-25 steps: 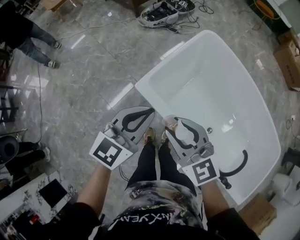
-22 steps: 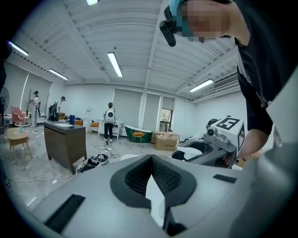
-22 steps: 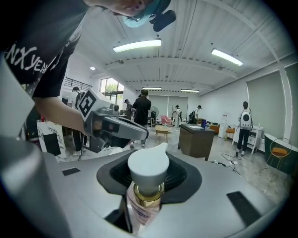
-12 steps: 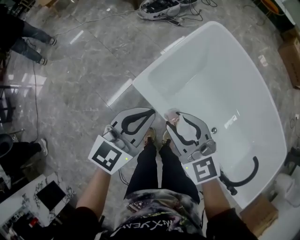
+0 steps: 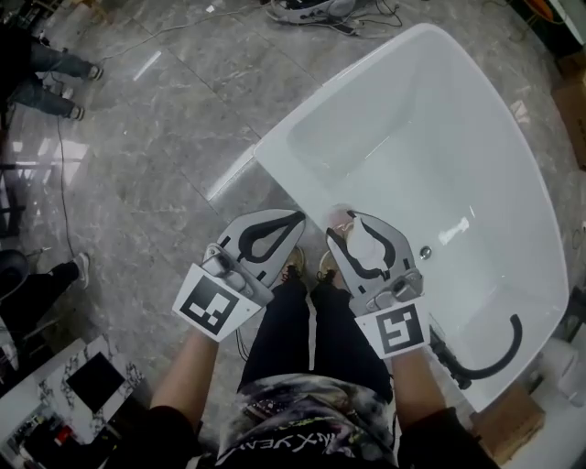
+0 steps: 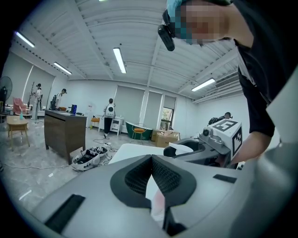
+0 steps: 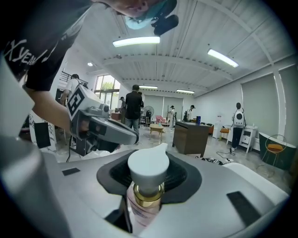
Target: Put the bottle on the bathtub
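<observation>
In the head view the white bathtub [image 5: 430,119] fills the upper right. My right gripper [image 5: 352,220] is shut on the bottle [image 5: 369,245] and hangs over the tub's near rim. The right gripper view shows the bottle's white pump cap [image 7: 148,165], gold collar and pink body between the pads. My left gripper [image 5: 297,218] is just left of the tub, over the floor and the person's shoes. It is shut, and its pads meet with nothing between them [image 6: 152,160]. The tub's rim [image 6: 125,149] shows beyond them.
A black curved hose [image 5: 490,353] and a drain [image 5: 426,252] lie inside the tub. A case with cables [image 5: 311,7] sits on the grey floor at the top. Other people's legs [image 5: 50,78] stand at left. A cardboard box [image 5: 513,417] is at lower right, a dark counter [image 6: 65,132] behind.
The person has stepped closer to the tub. The right gripper with the bottle now overlaps the near rim; before, it hung left of it. Both grippers kept their pose.
</observation>
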Demonstrator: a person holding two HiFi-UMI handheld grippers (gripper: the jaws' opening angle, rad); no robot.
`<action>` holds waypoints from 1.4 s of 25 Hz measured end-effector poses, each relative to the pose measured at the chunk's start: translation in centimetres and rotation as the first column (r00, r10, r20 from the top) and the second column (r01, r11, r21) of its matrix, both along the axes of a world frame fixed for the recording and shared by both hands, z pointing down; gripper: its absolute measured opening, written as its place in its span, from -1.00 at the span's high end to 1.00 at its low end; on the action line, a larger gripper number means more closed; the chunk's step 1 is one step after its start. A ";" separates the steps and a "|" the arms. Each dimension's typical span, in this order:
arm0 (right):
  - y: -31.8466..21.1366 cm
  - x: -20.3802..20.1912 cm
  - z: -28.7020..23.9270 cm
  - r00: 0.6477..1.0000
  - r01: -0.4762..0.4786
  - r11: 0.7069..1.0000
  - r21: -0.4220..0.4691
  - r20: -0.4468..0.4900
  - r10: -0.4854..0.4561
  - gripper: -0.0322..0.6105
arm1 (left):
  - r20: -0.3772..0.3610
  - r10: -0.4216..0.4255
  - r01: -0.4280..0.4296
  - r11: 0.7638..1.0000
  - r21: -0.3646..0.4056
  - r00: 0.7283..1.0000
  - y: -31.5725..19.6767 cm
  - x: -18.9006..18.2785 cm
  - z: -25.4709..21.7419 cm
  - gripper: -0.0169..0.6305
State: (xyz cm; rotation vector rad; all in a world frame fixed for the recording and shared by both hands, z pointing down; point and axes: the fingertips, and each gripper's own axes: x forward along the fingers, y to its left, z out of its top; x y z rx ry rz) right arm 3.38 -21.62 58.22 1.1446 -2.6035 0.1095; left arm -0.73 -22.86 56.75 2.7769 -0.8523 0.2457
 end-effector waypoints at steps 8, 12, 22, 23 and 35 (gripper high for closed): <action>-0.3 0.2 0.2 1.000 0.007 1.000 -0.006 0.009 -0.007 0.46 | -0.009 -0.005 0.005 1.000 -0.002 1.000 -0.2 0.9 0.7 0.91; 0.1 -0.1 0.2 1.000 0.025 1.000 -0.013 0.002 -0.025 0.46 | -0.013 -0.021 0.020 1.000 -0.016 1.000 -0.1 0.6 0.0 0.91; 0.1 -0.4 0.7 0.996 0.036 0.999 -0.002 -0.083 -0.036 0.45 | -0.002 -0.043 0.043 0.999 -0.022 0.999 0.2 -0.4 -0.1 0.91; -0.1 -0.3 0.7 0.995 0.033 0.999 0.000 -0.089 -0.033 0.44 | 0.000 -0.042 0.042 0.999 -0.021 0.999 0.3 -0.4 -0.1 0.91; 0.0 -0.1 1.4 0.995 0.051 0.999 -0.014 -0.084 -0.052 0.18 | 0.005 -0.019 0.019 1.000 -0.004 1.000 0.2 0.1 -1.0 0.91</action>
